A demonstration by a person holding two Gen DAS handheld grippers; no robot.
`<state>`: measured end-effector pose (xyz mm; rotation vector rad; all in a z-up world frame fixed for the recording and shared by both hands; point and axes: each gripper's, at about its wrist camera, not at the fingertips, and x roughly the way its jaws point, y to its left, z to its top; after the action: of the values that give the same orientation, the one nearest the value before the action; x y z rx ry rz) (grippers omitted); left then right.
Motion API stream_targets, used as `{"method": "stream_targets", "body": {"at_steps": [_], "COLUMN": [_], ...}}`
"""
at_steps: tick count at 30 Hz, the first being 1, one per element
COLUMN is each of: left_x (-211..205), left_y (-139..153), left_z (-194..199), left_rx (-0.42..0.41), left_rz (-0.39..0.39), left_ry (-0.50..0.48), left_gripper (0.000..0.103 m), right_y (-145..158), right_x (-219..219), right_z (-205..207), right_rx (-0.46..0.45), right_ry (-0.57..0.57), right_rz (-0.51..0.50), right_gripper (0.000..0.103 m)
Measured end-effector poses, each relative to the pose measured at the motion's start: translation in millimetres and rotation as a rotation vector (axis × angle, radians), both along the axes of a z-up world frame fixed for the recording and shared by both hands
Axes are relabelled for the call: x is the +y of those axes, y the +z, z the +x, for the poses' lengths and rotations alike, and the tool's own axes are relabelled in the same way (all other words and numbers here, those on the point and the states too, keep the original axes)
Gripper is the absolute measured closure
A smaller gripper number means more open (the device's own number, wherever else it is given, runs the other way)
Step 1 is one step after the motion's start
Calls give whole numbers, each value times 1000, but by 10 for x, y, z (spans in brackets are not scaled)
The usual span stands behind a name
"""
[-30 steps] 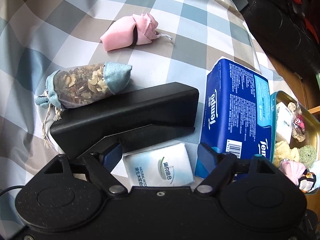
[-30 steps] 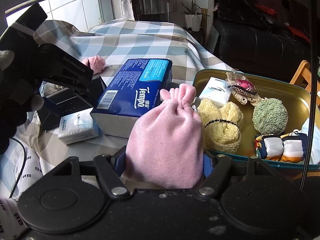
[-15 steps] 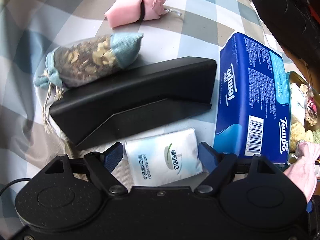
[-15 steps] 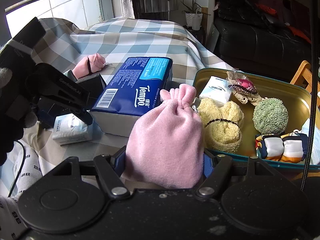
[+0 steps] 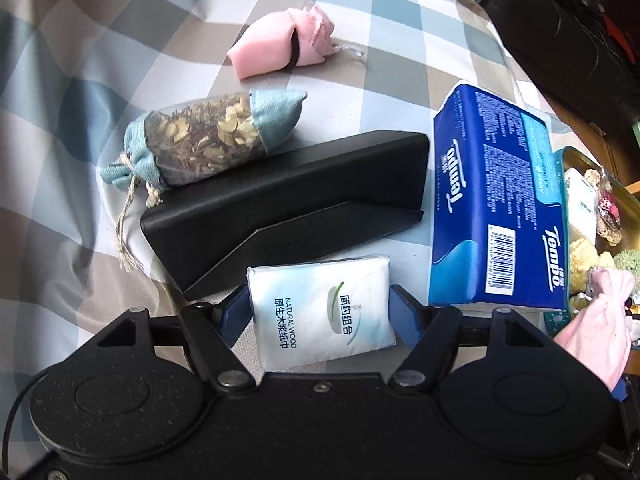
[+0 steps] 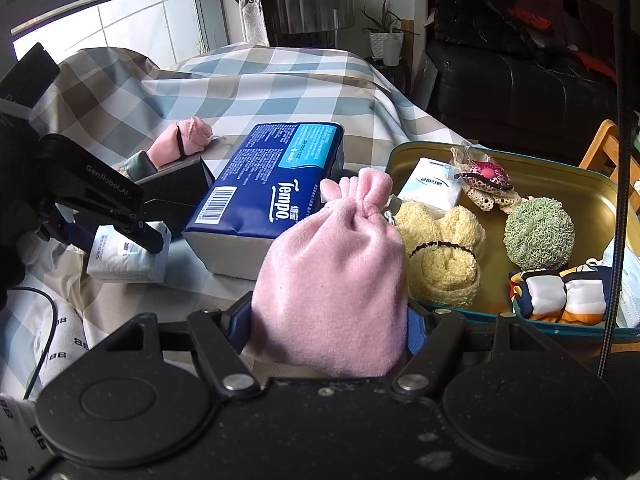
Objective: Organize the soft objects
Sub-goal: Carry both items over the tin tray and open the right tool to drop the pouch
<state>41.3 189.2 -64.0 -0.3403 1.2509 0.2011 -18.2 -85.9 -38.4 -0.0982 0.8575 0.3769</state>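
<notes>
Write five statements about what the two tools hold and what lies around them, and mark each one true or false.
1. The left tool grips a white tissue pack. True.
2. The right tool is empty. False: it holds a pink pouch.
3. The green ball lies in the tray. True.
4. The blue Tempo pack is inside the tray. False: it lies on the checked cloth beside the tray.
5. The herb sachet leans against the black case. True.
</notes>
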Motion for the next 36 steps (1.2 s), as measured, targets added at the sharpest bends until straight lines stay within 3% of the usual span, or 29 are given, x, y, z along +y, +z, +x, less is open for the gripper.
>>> {"method": "stream_targets", "body": {"at_steps": [8,13,18,24,29,31,36], "left_x": [-114,-294,-502,-799,-1006,-1083,-1251], "left_y": [626,855,929,969,964,954,905], "left_z": [38,172,266,366,444,470,541], "left_rx": [-110,-157,-165,-161,-158,-156,-143], "left_rz": [74,97,75,103,111,113,118], "left_ry": [-133,-197,-268,-366,-423,-445,-486], "left_gripper": [36,36,36,36,36,36,36], "right_y": [153,369,558,704,672,634,557], "right_x": [-109,-322,-671,-1082,-1395,-1512,-1646], "right_z": [-13,107,464,964,1316,1422,1418], "right_rx": [-11,-75,-136,-199,-202,-196,-182], "right_ry": [-25,-93,-229,-363,-471,-520,-568], "right_rz": [49,47,42,-13,-52,-62,-42], "right_gripper": [32,32,32,32,31,24,23]}}
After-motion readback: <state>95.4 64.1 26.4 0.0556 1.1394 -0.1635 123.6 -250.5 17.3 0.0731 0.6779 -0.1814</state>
